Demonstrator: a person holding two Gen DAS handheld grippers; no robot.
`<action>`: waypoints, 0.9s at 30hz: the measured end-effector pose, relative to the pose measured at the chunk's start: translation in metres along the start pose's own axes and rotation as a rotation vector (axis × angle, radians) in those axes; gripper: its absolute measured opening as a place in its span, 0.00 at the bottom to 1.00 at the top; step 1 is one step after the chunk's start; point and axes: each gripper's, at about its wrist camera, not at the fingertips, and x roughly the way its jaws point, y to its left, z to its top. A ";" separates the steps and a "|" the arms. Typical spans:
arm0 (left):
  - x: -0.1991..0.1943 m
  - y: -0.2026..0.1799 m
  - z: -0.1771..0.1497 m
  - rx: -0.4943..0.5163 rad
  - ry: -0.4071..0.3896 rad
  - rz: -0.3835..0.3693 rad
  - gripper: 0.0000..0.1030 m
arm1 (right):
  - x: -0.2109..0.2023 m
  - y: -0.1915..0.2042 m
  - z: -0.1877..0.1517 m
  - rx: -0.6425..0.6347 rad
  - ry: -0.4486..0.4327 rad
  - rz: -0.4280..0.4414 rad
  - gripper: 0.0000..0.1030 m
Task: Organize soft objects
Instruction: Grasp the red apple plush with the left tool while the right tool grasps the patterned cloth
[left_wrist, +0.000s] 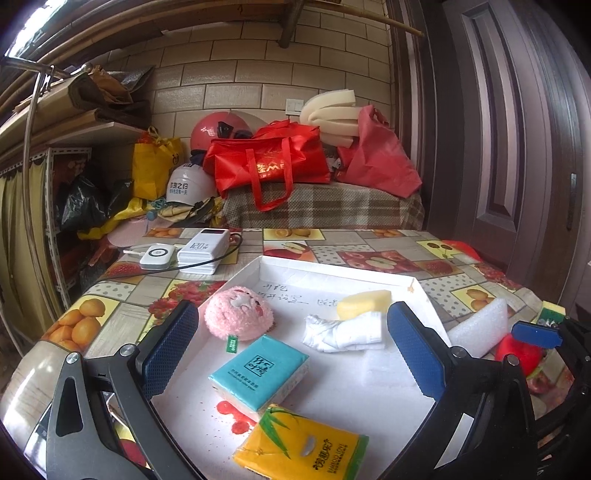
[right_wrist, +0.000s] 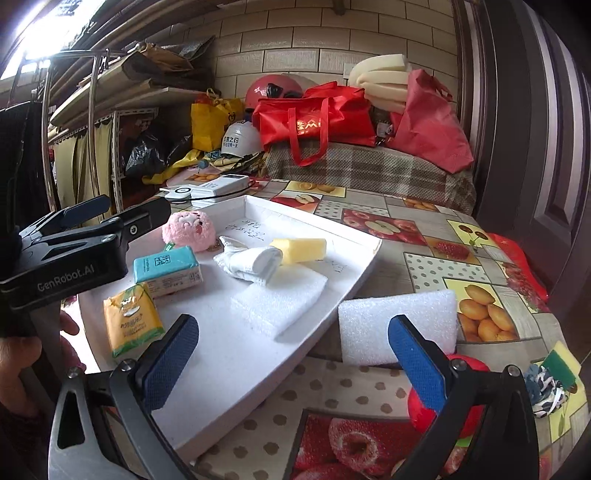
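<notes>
White foam block lies on the table just beyond the right tongs, outside the tray — by my reading the next soft thing to gather, with the red ball beneath the right finger. Both tongs gape, empty. The left tongs hover over the tray, tissue pack between the fingers. Next: lower, close gently, carry leftward.

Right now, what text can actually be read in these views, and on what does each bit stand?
"GenRobot.AI": body of the left tongs.
"BAMBOO LOVE": yellow tissue pack.
"120W": white power bank.
Chinese print on the teal tissue pack, white helmet and red bag, and handwriting in the white tray: too blurred to read.
</notes>
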 end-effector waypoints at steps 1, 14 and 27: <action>-0.002 -0.010 -0.001 0.024 0.003 -0.031 1.00 | -0.009 -0.007 -0.005 0.009 -0.009 0.009 1.00; -0.003 -0.139 -0.015 0.201 0.185 -0.357 1.00 | -0.089 -0.205 -0.062 0.455 0.017 -0.270 1.00; 0.044 -0.211 -0.026 0.255 0.408 -0.396 0.92 | -0.055 -0.209 -0.059 0.243 0.173 -0.148 0.65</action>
